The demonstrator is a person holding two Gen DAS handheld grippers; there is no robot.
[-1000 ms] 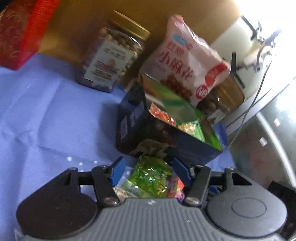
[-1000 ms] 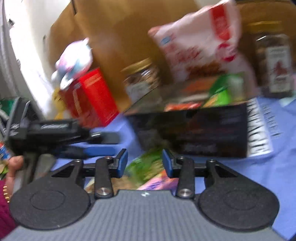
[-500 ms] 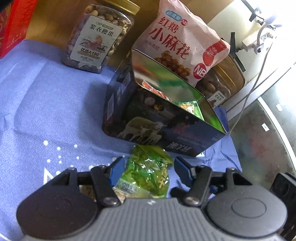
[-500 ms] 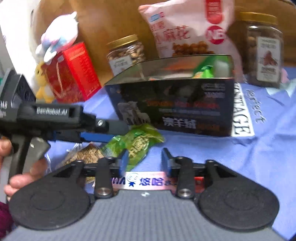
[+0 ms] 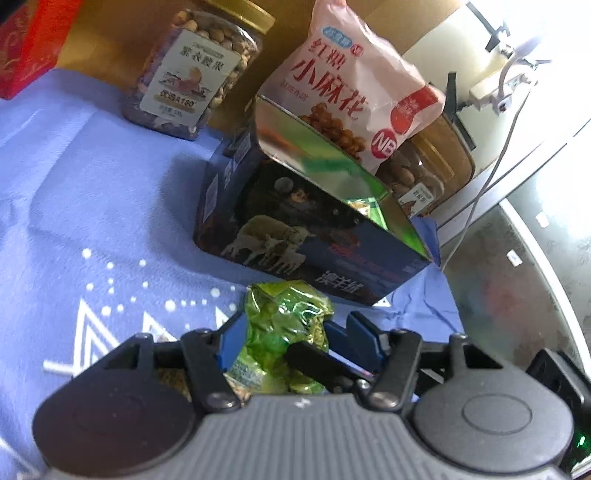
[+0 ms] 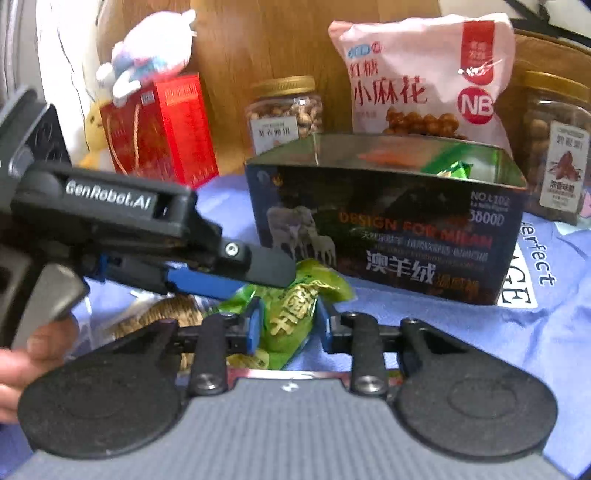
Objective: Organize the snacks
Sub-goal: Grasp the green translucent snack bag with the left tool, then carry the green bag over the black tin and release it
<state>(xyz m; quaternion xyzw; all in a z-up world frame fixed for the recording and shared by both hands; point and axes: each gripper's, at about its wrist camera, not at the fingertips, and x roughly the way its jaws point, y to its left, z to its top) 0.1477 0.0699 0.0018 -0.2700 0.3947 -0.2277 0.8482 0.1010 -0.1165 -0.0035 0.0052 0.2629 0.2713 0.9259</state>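
A green snack packet (image 5: 284, 325) lies on the blue cloth (image 5: 92, 192) in front of a dark open box (image 5: 306, 236) that holds other snacks. My left gripper (image 5: 291, 332) is open, its fingers on either side of the packet. In the right wrist view my right gripper (image 6: 286, 325) has its blue pads against both sides of the same green packet (image 6: 291, 306). The left gripper (image 6: 229, 273) crosses in from the left, over the packet's far end. The box (image 6: 388, 229) stands just behind. A brown snack pack (image 6: 162, 314) lies to the left.
Behind the box stand a pink snack bag (image 6: 421, 77), a nut jar (image 6: 284, 110), another jar (image 6: 557, 147) at right, a red carton (image 6: 162, 129) and a plush toy (image 6: 147, 62). A cardboard wall (image 5: 110, 33) backs them. The table edge and floor (image 5: 517, 277) lie to the right.
Both grippers have come down low to the green packet. The right gripper's fingers have closed in against the packet's sides. The right finger now shows in the left wrist view.
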